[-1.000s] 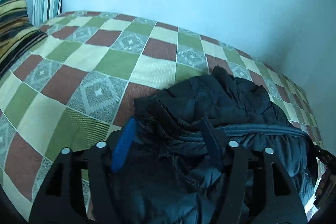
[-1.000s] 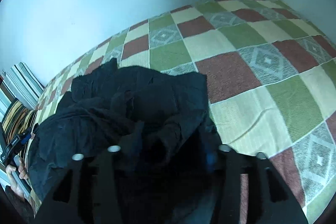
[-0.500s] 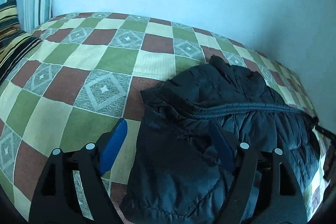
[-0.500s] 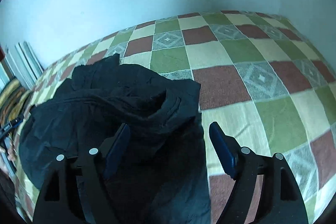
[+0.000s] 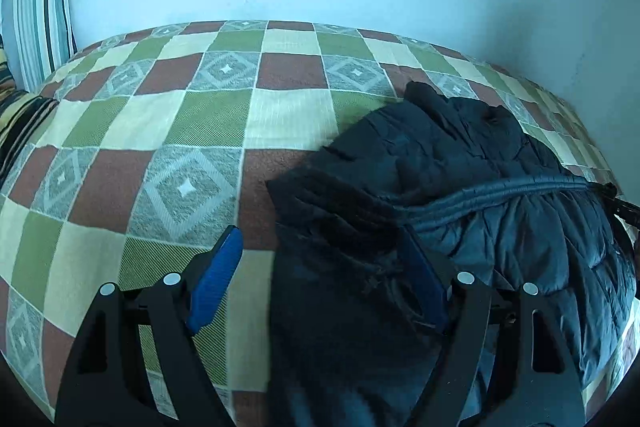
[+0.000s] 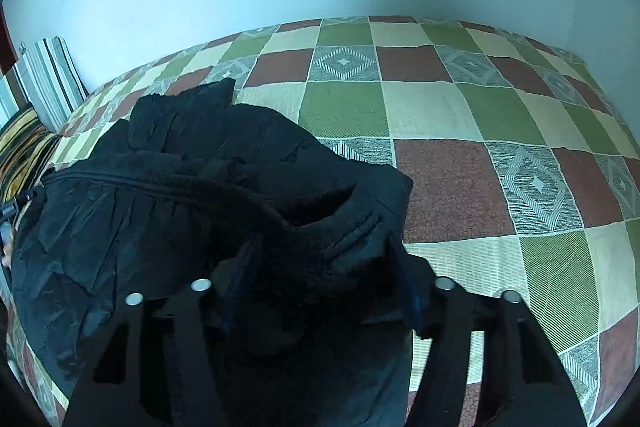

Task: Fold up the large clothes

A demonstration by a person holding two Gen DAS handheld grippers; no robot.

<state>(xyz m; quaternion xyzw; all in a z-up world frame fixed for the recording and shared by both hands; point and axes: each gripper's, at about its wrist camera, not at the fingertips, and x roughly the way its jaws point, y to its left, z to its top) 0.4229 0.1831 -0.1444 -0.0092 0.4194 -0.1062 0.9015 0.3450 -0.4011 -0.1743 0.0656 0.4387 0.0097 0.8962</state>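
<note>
A dark padded jacket lies bunched on the checked bedspread; it also shows in the right wrist view. My left gripper is open, its blue-padded jaws wide apart over the jacket's left edge. My right gripper is open, its jaws apart over the jacket's right edge near a pocket opening. The cloth lies between the jaws of each, unpinched.
The bedspread stretches to a pale blue wall. Striped pillows stand at the left end of the bed; they also show in the right wrist view. The other gripper's tip shows at the jacket's far right.
Both grippers have pulled back and risen from the jacket. The jacket has settled flatter on the bed, and more bedspread shows around it.
</note>
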